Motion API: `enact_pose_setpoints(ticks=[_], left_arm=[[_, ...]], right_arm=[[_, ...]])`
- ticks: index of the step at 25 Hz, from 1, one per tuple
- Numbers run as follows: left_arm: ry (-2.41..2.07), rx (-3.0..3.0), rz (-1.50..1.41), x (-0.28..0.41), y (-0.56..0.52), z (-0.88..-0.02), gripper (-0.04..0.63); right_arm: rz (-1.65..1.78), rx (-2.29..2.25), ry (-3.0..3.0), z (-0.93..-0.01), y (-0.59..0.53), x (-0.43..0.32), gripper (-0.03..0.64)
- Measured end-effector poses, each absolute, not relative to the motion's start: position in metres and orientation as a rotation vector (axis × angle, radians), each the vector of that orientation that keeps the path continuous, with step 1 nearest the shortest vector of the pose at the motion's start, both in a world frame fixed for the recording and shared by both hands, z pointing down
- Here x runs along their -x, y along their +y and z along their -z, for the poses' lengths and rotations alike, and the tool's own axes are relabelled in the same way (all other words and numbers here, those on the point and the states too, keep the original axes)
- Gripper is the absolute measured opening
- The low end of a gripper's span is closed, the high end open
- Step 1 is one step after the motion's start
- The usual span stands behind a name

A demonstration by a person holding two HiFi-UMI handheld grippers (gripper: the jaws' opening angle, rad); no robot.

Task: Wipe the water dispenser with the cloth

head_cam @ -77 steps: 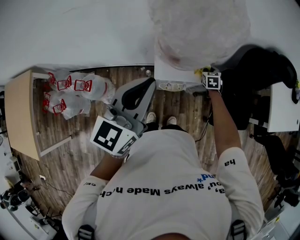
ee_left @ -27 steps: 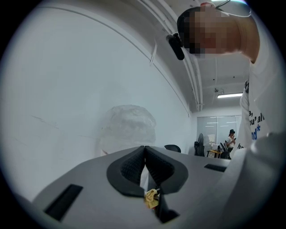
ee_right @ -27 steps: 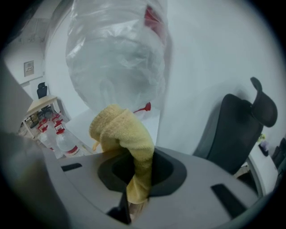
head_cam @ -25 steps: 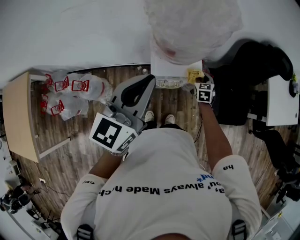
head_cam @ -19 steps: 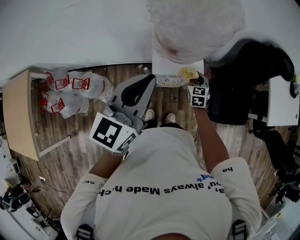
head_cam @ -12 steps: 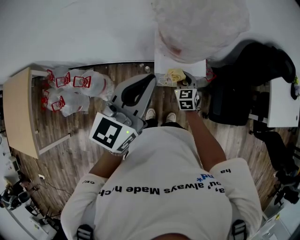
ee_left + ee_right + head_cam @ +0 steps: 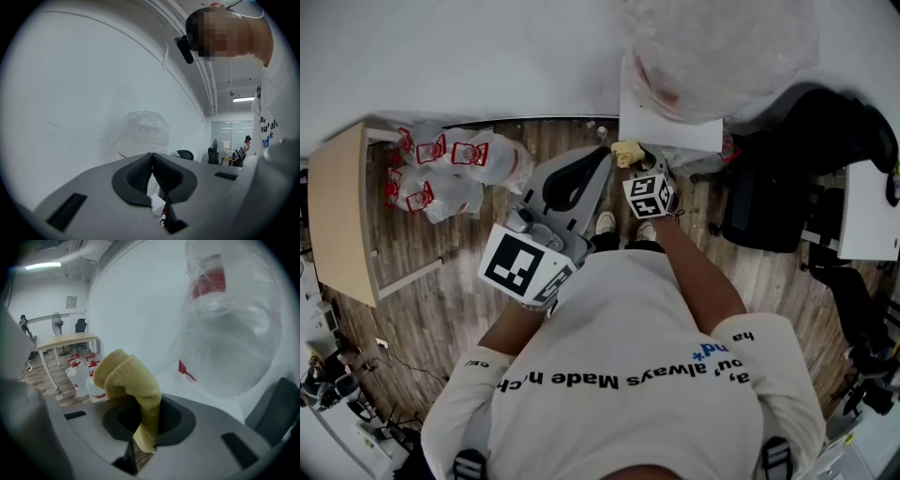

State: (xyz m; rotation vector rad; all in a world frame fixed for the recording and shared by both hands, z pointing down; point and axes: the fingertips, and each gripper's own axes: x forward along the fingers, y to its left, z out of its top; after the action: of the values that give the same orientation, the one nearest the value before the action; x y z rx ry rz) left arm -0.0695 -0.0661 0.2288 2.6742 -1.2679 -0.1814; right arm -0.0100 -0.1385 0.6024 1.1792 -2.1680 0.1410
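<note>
The water dispenser (image 7: 667, 120) is a white cabinet against the wall, with a plastic-wrapped bottle (image 7: 722, 45) on top. My right gripper (image 7: 636, 169) is shut on a folded yellow cloth (image 7: 625, 151) and sits at the cabinet's front left corner. In the right gripper view the cloth (image 7: 130, 376) sticks up out of the right gripper (image 7: 146, 414), with the wrapped bottle (image 7: 229, 324) close on the right. My left gripper (image 7: 600, 159) is shut and empty, held in front of my chest just left of the cloth. In the left gripper view the left gripper (image 7: 152, 158) points at the bottle (image 7: 143, 133).
Several clear water jugs with red handles (image 7: 441, 173) lie on the wooden floor at the left, beside a light wooden table (image 7: 337, 225). A black office chair (image 7: 806, 159) and a white desk (image 7: 867, 211) stand right of the dispenser. My feet are directly below the grippers.
The right gripper has carried the cloth from the dispenser's right side leftward across its front to the left corner. The left gripper has stayed where it was.
</note>
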Motion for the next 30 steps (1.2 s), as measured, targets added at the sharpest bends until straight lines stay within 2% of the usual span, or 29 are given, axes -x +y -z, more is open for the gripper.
enact_pose_setpoints(ticks=[15, 30], left_arm=[[-1.308, -2.660, 0.148, 0.088, -0.061, -0.232, 0.020], [-1.251, -2.692, 0.156, 0.061, -0.070, -0.226, 0.020]], right_arm=[[-0.208, -1.144, -2.066, -0.650, -0.143, 0.009, 0.060], [-0.247, -1.203, -2.019, -0.651, -0.144, -0.034, 0.060]])
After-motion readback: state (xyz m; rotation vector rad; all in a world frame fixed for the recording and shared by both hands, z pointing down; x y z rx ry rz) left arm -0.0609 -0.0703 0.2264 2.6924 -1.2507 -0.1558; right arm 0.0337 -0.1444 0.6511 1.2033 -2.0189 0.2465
